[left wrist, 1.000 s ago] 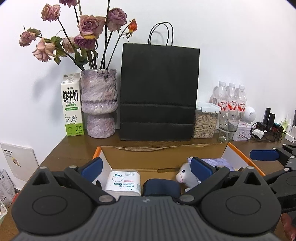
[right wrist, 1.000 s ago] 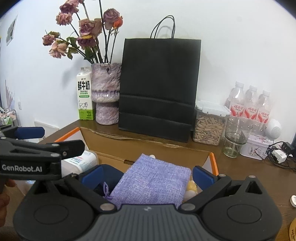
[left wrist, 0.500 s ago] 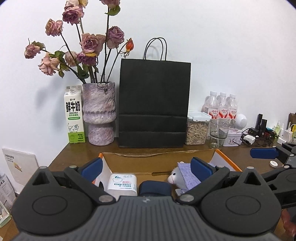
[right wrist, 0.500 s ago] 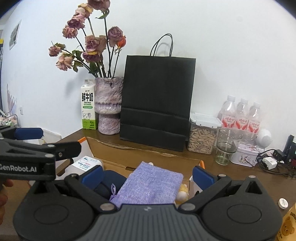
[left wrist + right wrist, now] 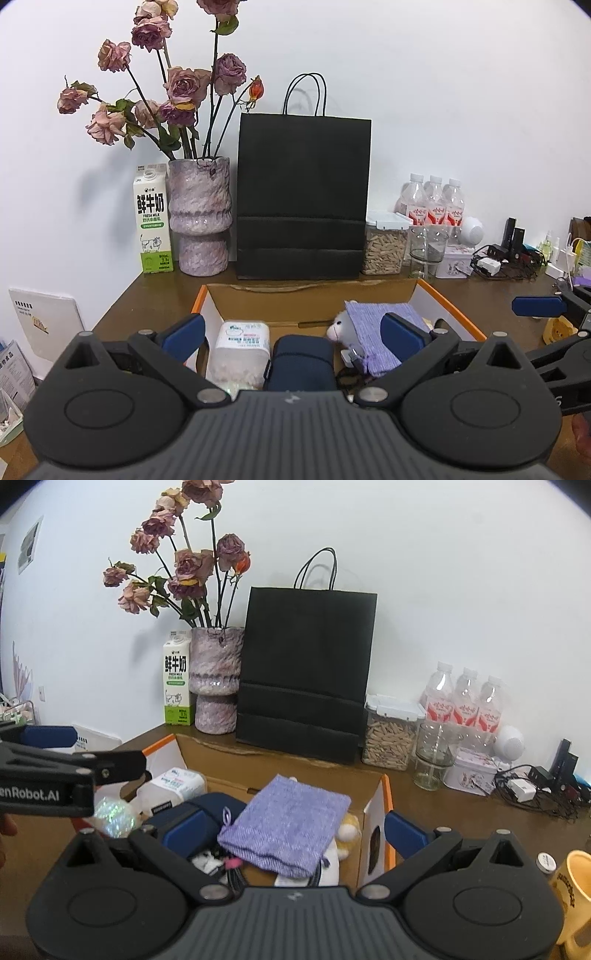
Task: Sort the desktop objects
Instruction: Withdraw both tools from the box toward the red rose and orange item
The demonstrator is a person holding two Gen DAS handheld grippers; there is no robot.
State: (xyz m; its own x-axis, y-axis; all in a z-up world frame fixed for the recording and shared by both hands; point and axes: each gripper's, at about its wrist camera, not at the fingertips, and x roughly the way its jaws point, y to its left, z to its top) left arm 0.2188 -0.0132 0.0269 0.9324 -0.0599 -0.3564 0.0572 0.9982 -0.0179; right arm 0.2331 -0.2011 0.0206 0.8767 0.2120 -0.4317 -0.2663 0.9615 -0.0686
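Observation:
An open cardboard box [image 5: 310, 299] with orange edges sits on the brown desk in front of me. Inside lie a white tub [image 5: 242, 338], a navy pouch [image 5: 301, 360], a grey plush toy [image 5: 341, 326] and a purple cloth bag [image 5: 373, 332]. My left gripper [image 5: 293, 330] hovers open above the box with nothing between its fingers. In the right wrist view the purple bag [image 5: 288, 830] lies on top of the box contents, beside the navy pouch [image 5: 195, 808] and white tub [image 5: 177, 784]. My right gripper [image 5: 291, 832] is open above it, holding nothing. A yellow mug [image 5: 570, 897] stands at the right edge.
At the back stand a black paper bag [image 5: 303, 199], a purple vase of dried roses [image 5: 199, 218], a milk carton [image 5: 152, 218], a jar of seeds [image 5: 384, 247], a glass [image 5: 424, 251], water bottles [image 5: 430, 203] and tangled chargers [image 5: 506, 258]. The left gripper's arm [image 5: 55, 771] shows at the left.
Both grippers have pulled back and risen from the box, so more of the desk and the box contents show. The purple bag stays lying in the box.

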